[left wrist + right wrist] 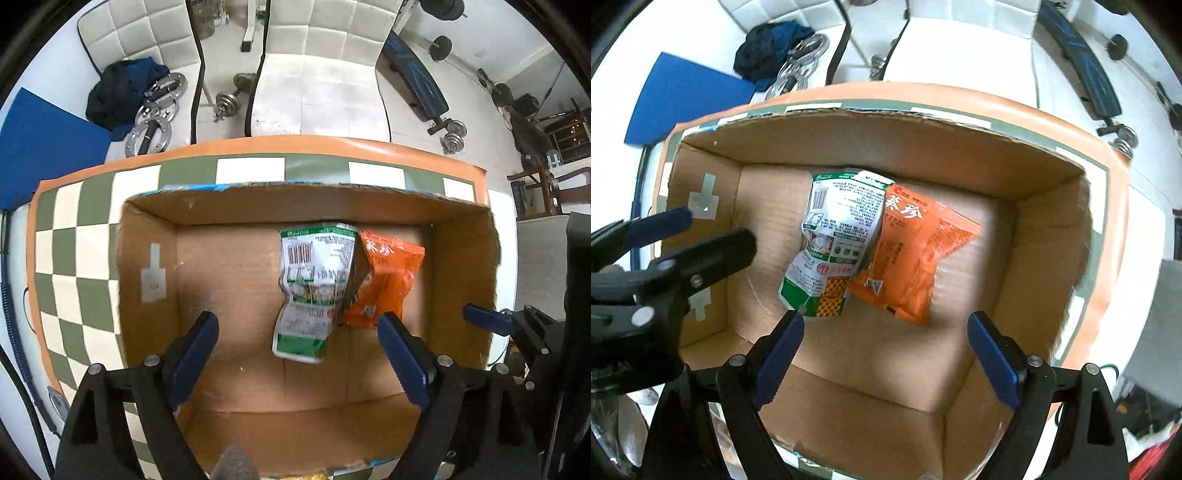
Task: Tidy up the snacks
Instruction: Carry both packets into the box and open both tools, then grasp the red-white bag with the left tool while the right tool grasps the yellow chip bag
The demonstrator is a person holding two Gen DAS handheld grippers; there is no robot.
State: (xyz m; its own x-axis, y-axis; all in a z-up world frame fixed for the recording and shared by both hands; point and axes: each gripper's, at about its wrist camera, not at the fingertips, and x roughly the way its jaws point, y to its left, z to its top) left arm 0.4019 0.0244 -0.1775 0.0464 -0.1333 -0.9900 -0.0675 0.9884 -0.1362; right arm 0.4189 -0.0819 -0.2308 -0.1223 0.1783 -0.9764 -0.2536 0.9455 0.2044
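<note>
An open cardboard box (465, 266) (1045, 236) stands on a green-and-white checkered cloth. Inside lie a white-and-green snack packet (314, 284) (838, 236) and an orange snack packet (384, 277) (916, 251), side by side and overlapping, toward the far wall. My left gripper (297, 350) is open and empty, over the box just in front of the white-and-green packet. My right gripper (886, 343) is open and empty above the box, near the packets' front edges. The right gripper's blue fingertip (484, 319) shows at the box's right wall; the left gripper (683, 236) shows at the left.
The checkered cloth (81, 236) has an orange border and covers the table. Behind it stand two white padded chairs (317, 85), with dark clothing (125, 88), metal weight plates (155, 110), dumbbells (452, 133) and a weight bench (417, 77) on the floor. A blue mat (44, 144) lies left.
</note>
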